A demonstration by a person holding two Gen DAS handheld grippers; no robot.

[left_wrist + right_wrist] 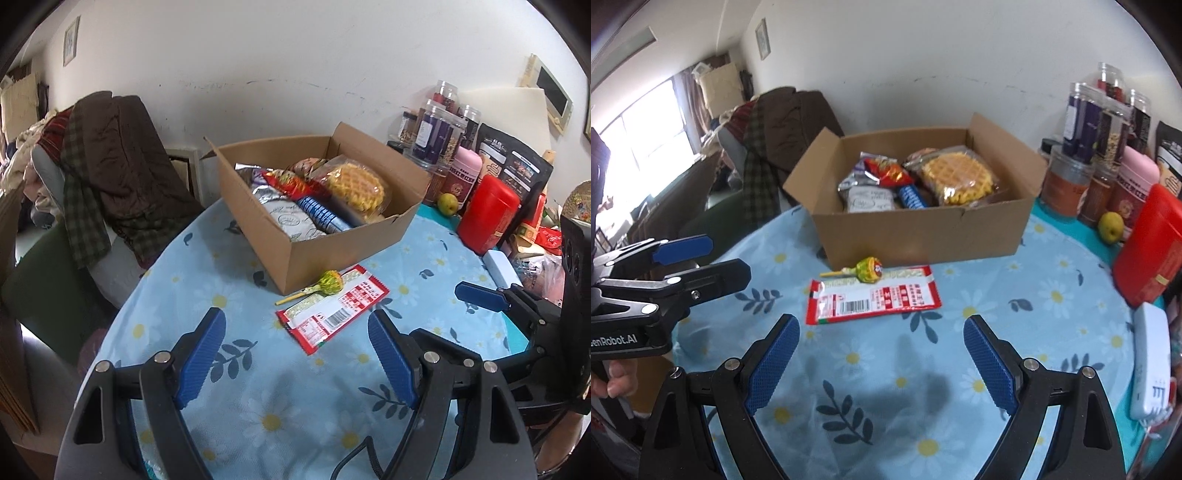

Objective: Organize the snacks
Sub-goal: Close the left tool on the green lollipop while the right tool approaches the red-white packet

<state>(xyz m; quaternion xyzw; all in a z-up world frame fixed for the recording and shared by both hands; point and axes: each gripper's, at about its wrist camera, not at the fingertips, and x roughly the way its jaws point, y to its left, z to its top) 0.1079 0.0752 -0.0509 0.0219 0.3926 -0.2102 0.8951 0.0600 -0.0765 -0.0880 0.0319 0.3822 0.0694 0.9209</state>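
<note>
An open cardboard box (325, 251) (923, 232) stands on the blue flowered tablecloth (258, 406) (886, 406), with a waffle pack (356, 184) (955, 179) and several other snack packs inside. In front of it lies a flat red-and-white packet (330, 312) (873, 297), and a green lollipop (328, 283) (866, 271) rests on its far edge. My left gripper (295, 345) hovers open just short of the packet, nothing between its fingers. My right gripper (881, 350) is open too, near the packet, empty. Each gripper shows at the side of the other's view.
Jars and bottles (439, 136) (1089, 147), a red container (487, 214) (1152, 247), a green fruit (448, 204) (1110, 227) and a white device (1150, 362) crowd the table's right side. A chair draped with brown clothes (118, 177) stands to the left.
</note>
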